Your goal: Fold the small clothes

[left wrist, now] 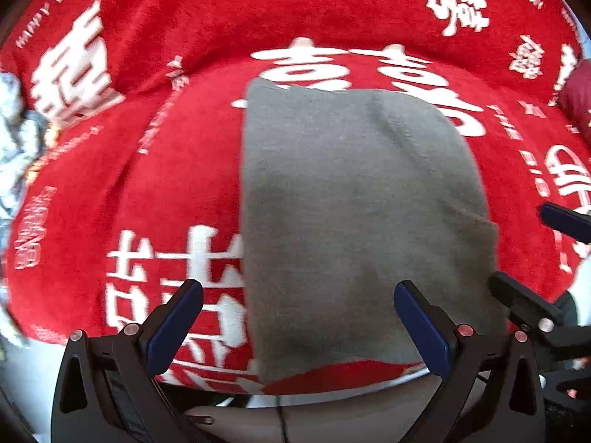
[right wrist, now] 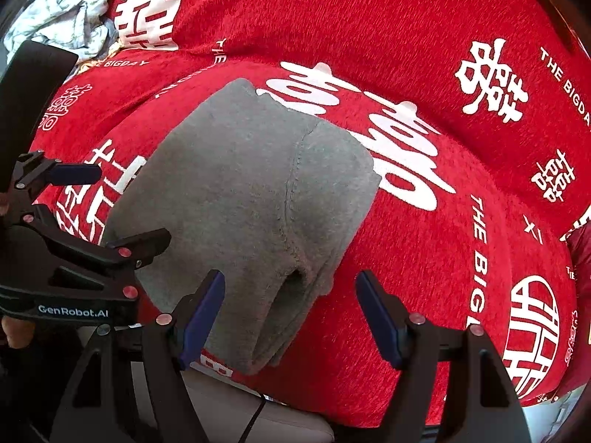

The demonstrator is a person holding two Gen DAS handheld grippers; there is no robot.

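Observation:
A small grey knit garment lies folded flat on a red blanket with white characters. My left gripper is open and empty, hovering over the garment's near left part. In the right wrist view the garment shows a seam down its middle and layered folded edges at its near end. My right gripper is open and empty, just above that near end. The left gripper also shows in the right wrist view, at the left.
A crumpled pale patterned cloth lies at the far left on the blanket. A dark red item sits at the right edge. The blanket's near edge drops off over a pale surface, with a thin black cable below.

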